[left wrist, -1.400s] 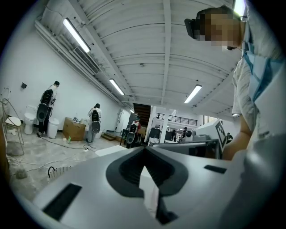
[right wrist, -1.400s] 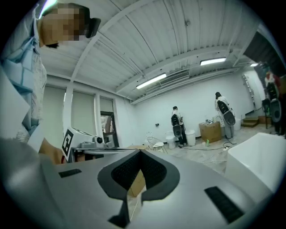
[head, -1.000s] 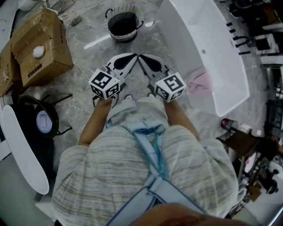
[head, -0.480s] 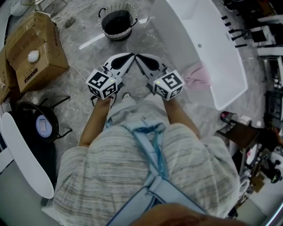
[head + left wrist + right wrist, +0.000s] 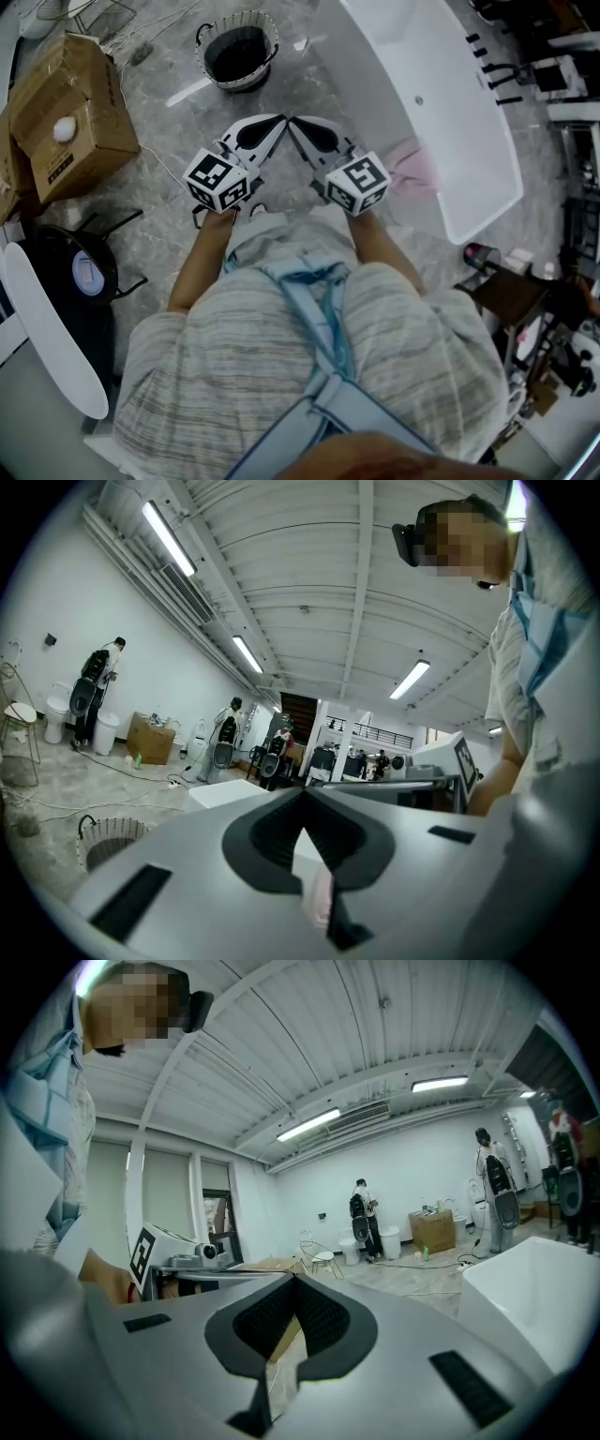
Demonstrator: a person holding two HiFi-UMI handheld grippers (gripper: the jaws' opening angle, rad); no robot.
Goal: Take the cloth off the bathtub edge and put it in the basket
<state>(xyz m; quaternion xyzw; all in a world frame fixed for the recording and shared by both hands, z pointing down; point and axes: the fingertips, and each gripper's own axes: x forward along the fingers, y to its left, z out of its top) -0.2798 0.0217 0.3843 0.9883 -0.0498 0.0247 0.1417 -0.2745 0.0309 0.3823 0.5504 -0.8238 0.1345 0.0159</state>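
While holding the left claw [image 5: 279, 120] and right claw [image 5: 294, 122] closed on nothing, tips almost together above the floor, could easily reach the pink cloth [image 5: 413, 169] unready. Lies draped over the near edge of the bathtub [image 5: 375, 89], well right of both. Risks shoving it down into the tub unless opened first. Risks too a loose pinch and a drop short of the basket [image 5: 202, 45], well apart ahead-left.

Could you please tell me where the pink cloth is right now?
In the head view, the pink cloth lies on the white bathtub edge, right of centre, just right of the right gripper and apart from it.
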